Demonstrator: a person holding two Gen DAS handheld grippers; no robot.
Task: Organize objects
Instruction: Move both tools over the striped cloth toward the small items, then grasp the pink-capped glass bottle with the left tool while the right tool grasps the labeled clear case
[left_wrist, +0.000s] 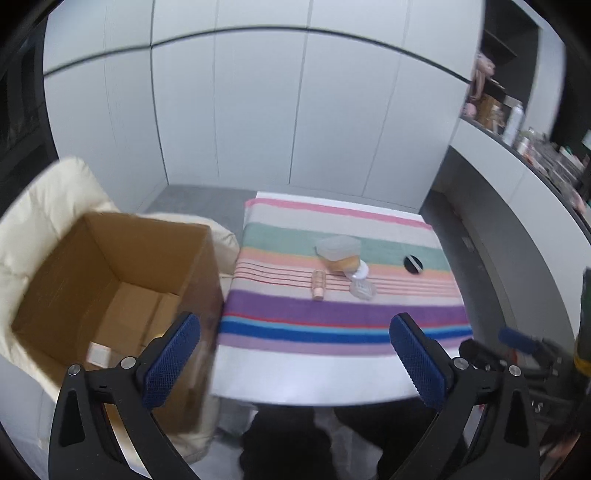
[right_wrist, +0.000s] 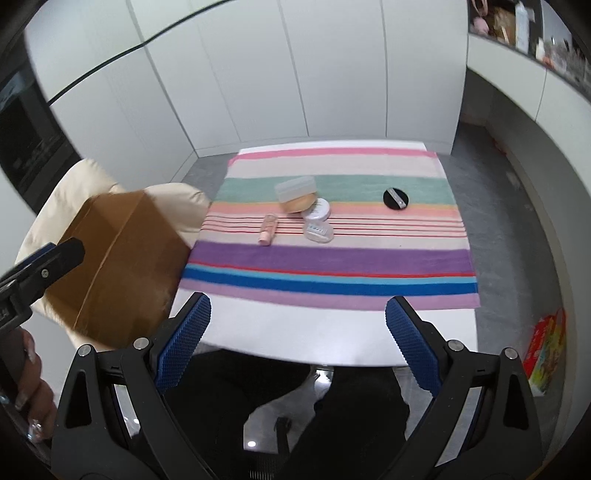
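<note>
Both my tongs hang released and empty; reaching into the crowded tube, jars and puff, I risk knocking neighbours

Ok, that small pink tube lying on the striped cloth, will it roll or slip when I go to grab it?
The pink tube lies on its side and looks round, so a nudge across its length would probably roll it. The striped cloth beneath looks soft, which should slow any roll. It looks small and smooth, likely light, so it may slip unless the pads close squarely across its body.
</note>
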